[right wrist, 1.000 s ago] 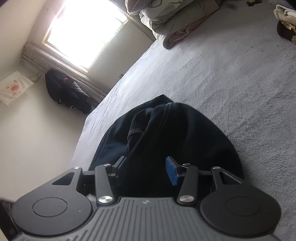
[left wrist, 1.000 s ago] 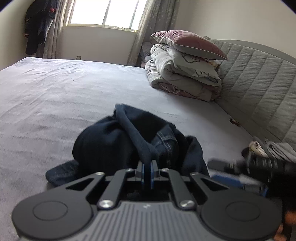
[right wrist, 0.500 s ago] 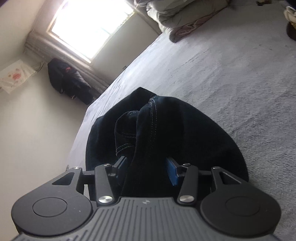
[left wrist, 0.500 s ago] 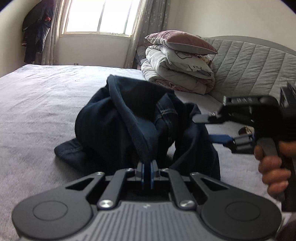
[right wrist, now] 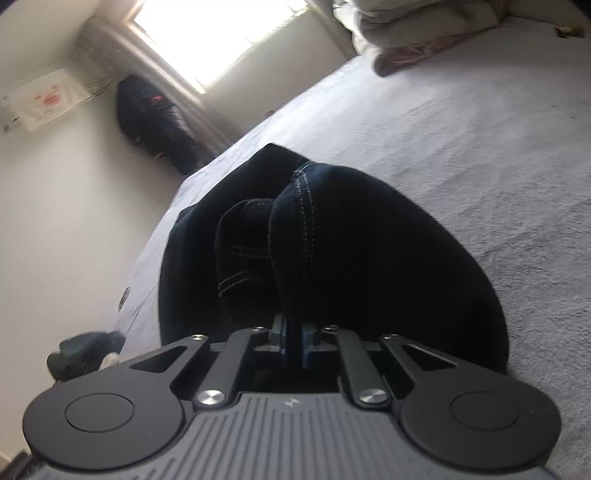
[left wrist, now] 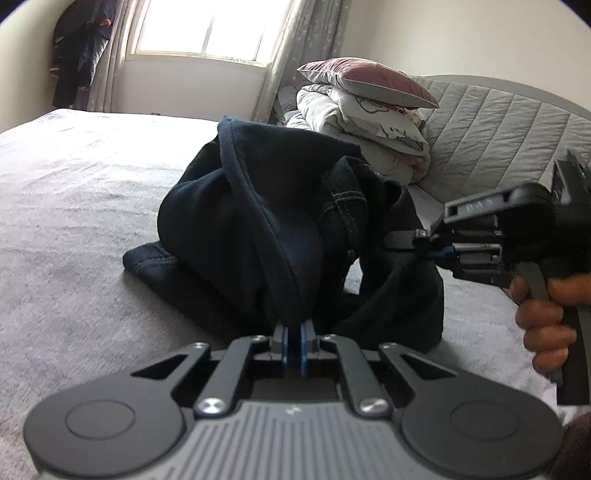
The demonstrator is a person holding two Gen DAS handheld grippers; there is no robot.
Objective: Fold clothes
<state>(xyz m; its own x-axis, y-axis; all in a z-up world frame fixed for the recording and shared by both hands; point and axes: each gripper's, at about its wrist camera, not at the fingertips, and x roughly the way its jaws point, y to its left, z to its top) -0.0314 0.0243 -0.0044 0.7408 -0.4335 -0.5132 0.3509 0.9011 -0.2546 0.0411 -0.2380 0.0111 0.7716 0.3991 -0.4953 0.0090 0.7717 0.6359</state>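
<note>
Dark navy jeans [left wrist: 258, 229] with pale stitching are bunched and partly lifted off the grey bed [left wrist: 74, 206]. My left gripper [left wrist: 293, 341] is shut on a rolled edge of the jeans, which rises in a taut ridge from its pads. In the left wrist view my right gripper [left wrist: 417, 245], held by a hand [left wrist: 546, 325], pinches the right side of the jeans. The right wrist view shows the right gripper [right wrist: 293, 343] shut on a stitched fold of the jeans [right wrist: 332, 251], with cloth filling the space ahead of it.
Folded quilts and a maroon pillow [left wrist: 365, 79] are stacked by the quilted headboard [left wrist: 498, 136]. A window [left wrist: 207, 27] with curtains lies beyond the bed. Dark coats [left wrist: 79, 48] hang in the left corner. Grey bedspread stretches left of the jeans.
The right gripper, open around the jeans a second ago, has shut on a stitched fold. The left gripper has lifted its held edge, so the jeans stand taller.
</note>
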